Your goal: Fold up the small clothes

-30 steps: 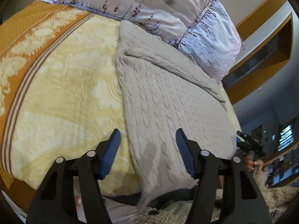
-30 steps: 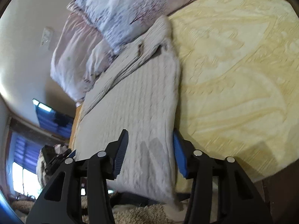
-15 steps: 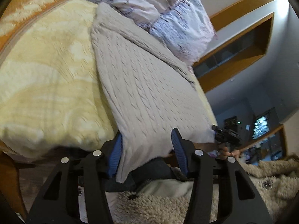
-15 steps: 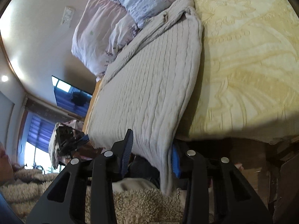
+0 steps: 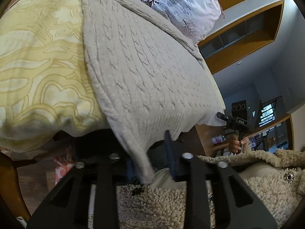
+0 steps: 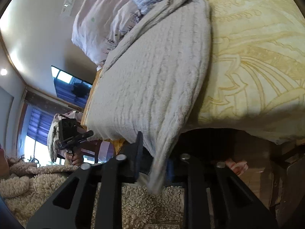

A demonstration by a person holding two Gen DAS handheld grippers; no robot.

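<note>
Left wrist view
- Sweater: the grey cable-knit sweater (image 5: 144, 61) lies flat on the yellow patterned bedspread (image 5: 38, 57), its far end against the floral pillow (image 5: 183, 5), its near hem hanging over the bed's edge.
- Left gripper (image 5: 150, 164): its fingers are closing on the near left hem corner, which hangs down between the blue pads.
- Other hand: the right hand (image 5: 237, 143) holds its gripper at the hem's other corner.
- Foreground: a cream fleece garment (image 5: 162, 206) fills the bottom.

Right wrist view
- Sweater: the same sweater (image 6: 156, 72) stretches away toward the pillows (image 6: 106, 19).
- Right gripper (image 6: 154, 164): fingers closing, the near right hem corner draped between them.
- Other hand: the left hand (image 6: 74, 157) shows at far left.
</note>
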